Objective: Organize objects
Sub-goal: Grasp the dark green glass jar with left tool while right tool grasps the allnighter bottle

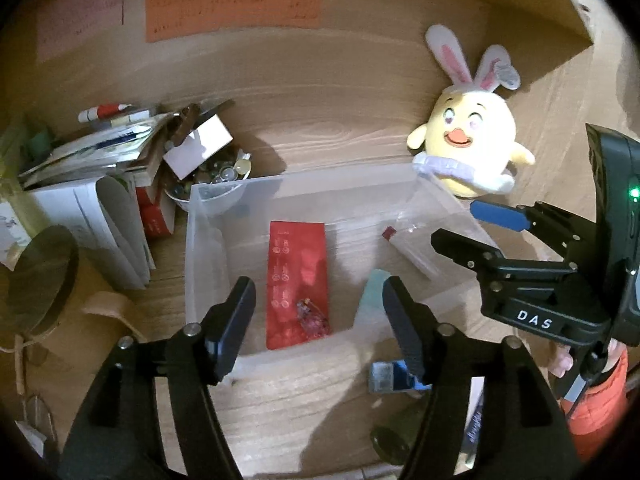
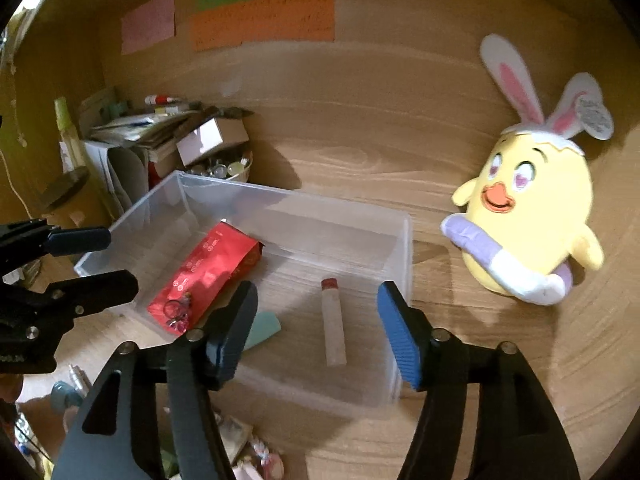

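Observation:
A clear plastic bin (image 1: 192, 240) (image 2: 404, 280) stands on the wooden desk. In it lie a red packet (image 1: 298, 280) (image 2: 208, 276) with a small pink keychain (image 1: 314, 318) (image 2: 178, 312) on it, a teal piece (image 1: 374, 296) (image 2: 262, 330) and a white tube with a red cap (image 1: 408, 244) (image 2: 334, 324). My left gripper (image 1: 318, 320) (image 2: 98, 258) is open and empty above the bin's near side. My right gripper (image 2: 318, 328) (image 1: 464, 226) is open and empty over the bin's right part. A yellow chick plush with bunny ears (image 1: 466, 144) (image 2: 528, 220) sits right of the bin.
A stack of papers and boxes (image 1: 100, 168) (image 2: 132, 148) and a bowl of small glass bits (image 1: 212, 184) (image 2: 224, 170) stand left of the bin. A round dark disc (image 1: 40, 276) lies at far left. Small items (image 1: 390, 378) (image 2: 248, 452) lie before the bin. Coloured notes (image 1: 232, 4) hang on the back wall.

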Action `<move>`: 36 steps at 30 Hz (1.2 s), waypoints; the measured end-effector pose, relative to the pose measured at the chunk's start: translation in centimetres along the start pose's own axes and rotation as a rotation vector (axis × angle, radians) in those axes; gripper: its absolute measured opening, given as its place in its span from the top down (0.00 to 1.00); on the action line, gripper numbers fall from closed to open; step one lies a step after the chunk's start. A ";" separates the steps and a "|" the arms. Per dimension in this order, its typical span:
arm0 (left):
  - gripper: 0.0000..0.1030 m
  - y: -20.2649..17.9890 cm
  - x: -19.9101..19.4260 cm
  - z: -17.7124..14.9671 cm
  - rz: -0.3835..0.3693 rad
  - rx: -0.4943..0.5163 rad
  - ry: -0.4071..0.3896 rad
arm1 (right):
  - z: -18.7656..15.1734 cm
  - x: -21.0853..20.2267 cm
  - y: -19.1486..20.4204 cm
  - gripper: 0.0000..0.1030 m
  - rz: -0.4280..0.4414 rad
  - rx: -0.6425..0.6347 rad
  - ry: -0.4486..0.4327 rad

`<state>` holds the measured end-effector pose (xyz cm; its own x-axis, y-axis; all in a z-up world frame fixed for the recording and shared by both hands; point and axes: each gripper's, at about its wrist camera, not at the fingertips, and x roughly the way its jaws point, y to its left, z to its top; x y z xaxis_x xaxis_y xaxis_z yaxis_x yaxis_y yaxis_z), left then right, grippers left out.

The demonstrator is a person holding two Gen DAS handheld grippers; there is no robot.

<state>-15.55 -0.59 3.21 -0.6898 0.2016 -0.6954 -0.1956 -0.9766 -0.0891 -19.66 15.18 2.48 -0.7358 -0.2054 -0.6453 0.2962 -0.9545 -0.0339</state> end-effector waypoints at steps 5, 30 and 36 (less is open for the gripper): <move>0.35 -1.0 -1.2 -1.4 -0.016 0.034 0.002 | -1.2 -2.3 -0.7 0.35 0.001 0.022 -0.034; 0.18 -4.4 1.3 -8.3 -0.123 0.072 0.197 | -11.8 -7.1 1.9 0.18 0.171 -0.039 0.097; 0.16 -4.6 2.6 -8.6 -0.148 0.061 0.231 | -12.8 -5.7 3.0 0.18 0.178 -0.079 0.151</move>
<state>-10.45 3.75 -4.29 -0.4748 0.3124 -0.8228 -0.3285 -0.9302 -0.1636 -6.78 16.21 -3.69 -0.5699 -0.3288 -0.7531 0.4643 -0.8850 0.0350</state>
